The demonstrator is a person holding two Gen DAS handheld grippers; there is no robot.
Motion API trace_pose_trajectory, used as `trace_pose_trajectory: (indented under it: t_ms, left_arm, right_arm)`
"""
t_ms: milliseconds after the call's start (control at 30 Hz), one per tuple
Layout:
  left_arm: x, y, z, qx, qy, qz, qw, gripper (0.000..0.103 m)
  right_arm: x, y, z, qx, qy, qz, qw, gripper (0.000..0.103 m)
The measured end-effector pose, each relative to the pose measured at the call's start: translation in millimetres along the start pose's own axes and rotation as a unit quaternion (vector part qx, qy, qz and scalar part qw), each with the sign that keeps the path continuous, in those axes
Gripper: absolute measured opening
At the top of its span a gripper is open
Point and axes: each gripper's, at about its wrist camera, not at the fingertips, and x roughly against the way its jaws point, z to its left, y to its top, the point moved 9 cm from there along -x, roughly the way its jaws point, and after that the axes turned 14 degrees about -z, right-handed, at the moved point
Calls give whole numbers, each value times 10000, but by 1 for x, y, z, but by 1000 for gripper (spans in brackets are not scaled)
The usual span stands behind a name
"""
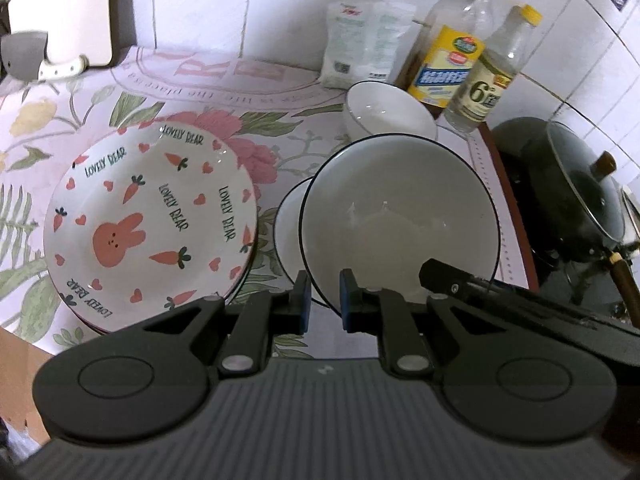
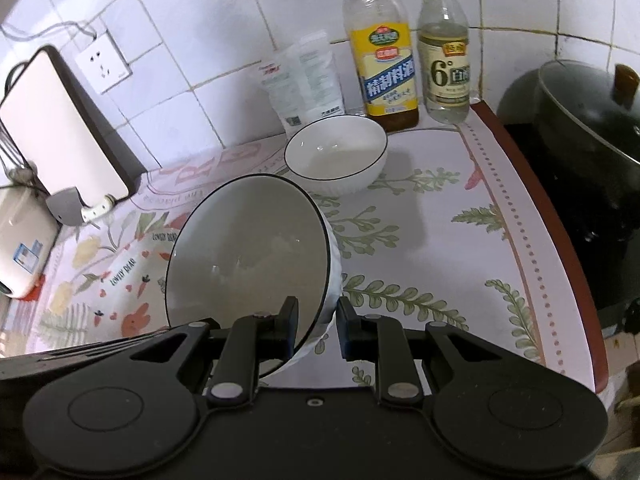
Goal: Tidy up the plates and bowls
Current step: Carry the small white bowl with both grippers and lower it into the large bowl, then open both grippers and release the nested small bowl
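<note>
My right gripper (image 2: 318,322) is shut on the rim of a white bowl with a black rim (image 2: 248,256) and holds it tilted above the counter. In the left wrist view that bowl (image 1: 400,216) hangs over a second white bowl (image 1: 290,232) standing on the cloth, and the right gripper's finger (image 1: 448,280) shows at its lower right rim. My left gripper (image 1: 324,304) is narrowly open and empty, just in front of both bowls. A stack of "Lovely Bear" rabbit plates (image 1: 152,220) lies to the left. A third white bowl (image 1: 384,112) stands near the bottles, also in the right wrist view (image 2: 336,152).
Two bottles (image 2: 380,60) (image 2: 444,56) and a white packet (image 2: 304,80) stand against the tiled wall. A dark pot with a glass lid (image 2: 592,120) sits on the stove at right. A cutting board (image 2: 60,128) leans at the back left. The floral cloth (image 2: 440,240) covers the counter.
</note>
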Motion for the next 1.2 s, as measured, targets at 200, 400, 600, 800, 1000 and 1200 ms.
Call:
trace_pose_trajectory:
  t_ms: [200,400,600,800,1000,1200]
  left_arm:
    - [-11,-2,10,180,-49,81,9998,13]
    - [-20,-6,17,328,-51,244,9992,13]
    - [-32,-7,20,548,-96,477,9973,13]
    - [-36,-4,22,569,-14,554,9968,14]
    - [-39,-4,21,510,106,614,9968,15]
    - [-39,0,19,525,183,574,9968,16]
  right_arm:
    - [-15,-1,6,326,-43,-37,9995,24]
    - [-26,-4,10,631,-78,-63,9980,24]
    - [-35,-6,11,993,-166,-115,9949,24]
    - [-44,-5,12,1157,-54,-99,9932,24]
    - [-47,-5,15,1548,-114,-186,9877,24]
    - [-47,-6,12,1762,-154,-351,9836,27]
